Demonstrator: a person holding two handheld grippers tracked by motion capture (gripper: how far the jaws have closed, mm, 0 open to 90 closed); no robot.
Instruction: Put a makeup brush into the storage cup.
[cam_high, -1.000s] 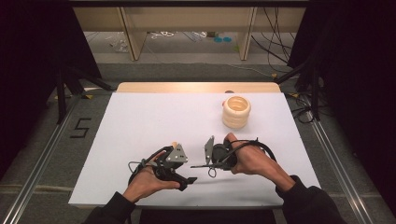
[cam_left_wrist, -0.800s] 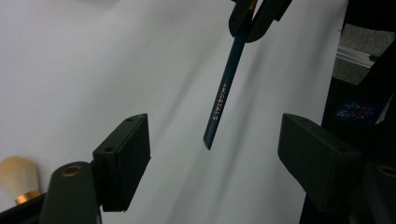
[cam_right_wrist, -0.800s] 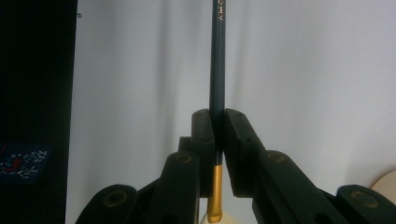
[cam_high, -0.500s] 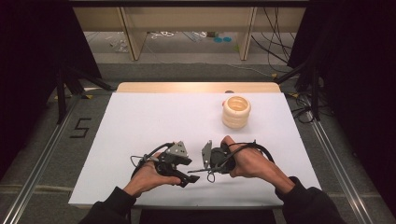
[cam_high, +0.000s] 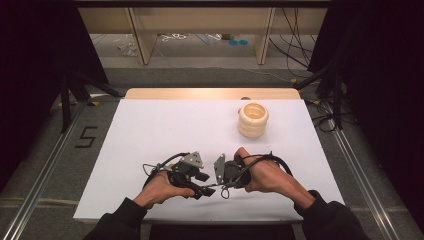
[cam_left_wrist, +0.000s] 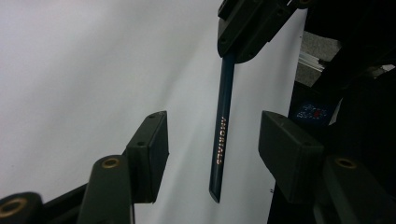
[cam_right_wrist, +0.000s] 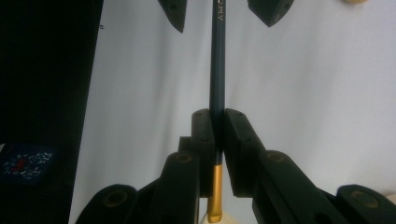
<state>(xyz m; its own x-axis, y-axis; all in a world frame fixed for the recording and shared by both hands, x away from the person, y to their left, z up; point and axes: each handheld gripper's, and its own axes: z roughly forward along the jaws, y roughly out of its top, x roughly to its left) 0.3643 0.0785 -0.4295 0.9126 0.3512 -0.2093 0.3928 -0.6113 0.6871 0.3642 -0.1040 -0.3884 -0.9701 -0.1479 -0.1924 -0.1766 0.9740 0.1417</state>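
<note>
White sheeting covers the tabletop (cam_high: 150, 130), and both grippers sit low over its near strip, close to the front edge at 6 o'clock. The right gripper (cam_right_wrist: 215, 135) has its jaws pressed together on a dark blue pencil (cam_right_wrist: 217, 70), pinching it just above the gold ferrule band near the eraser end. The pencil runs straight out from those jaws toward the left gripper (cam_left_wrist: 212, 144), so the two grippers face each other tip to tip in the high view, the left gripper (cam_high: 202, 186) at about 9 o'clock of the right gripper (cam_high: 220, 172).

In the left gripper view the pencil (cam_left_wrist: 221, 135) lies between the spread jaws with a clear gap on either side. Neither pad touches it. Those jaws have just been closing in on the shaft, and the free end of the pencil reaches down past the pads.

A cream stack of rings (cam_high: 253, 120) stands at roughly 1 o'clock from the hands, well apart from them and near the far right part of the sheet. Bare sheet lies open from 9 to 12 o'clock of the grippers, out to the left edge and the wooden strip at the back. The right edge, at 3 o'clock, is nearer to the right hand (cam_high: 267, 175).
</note>
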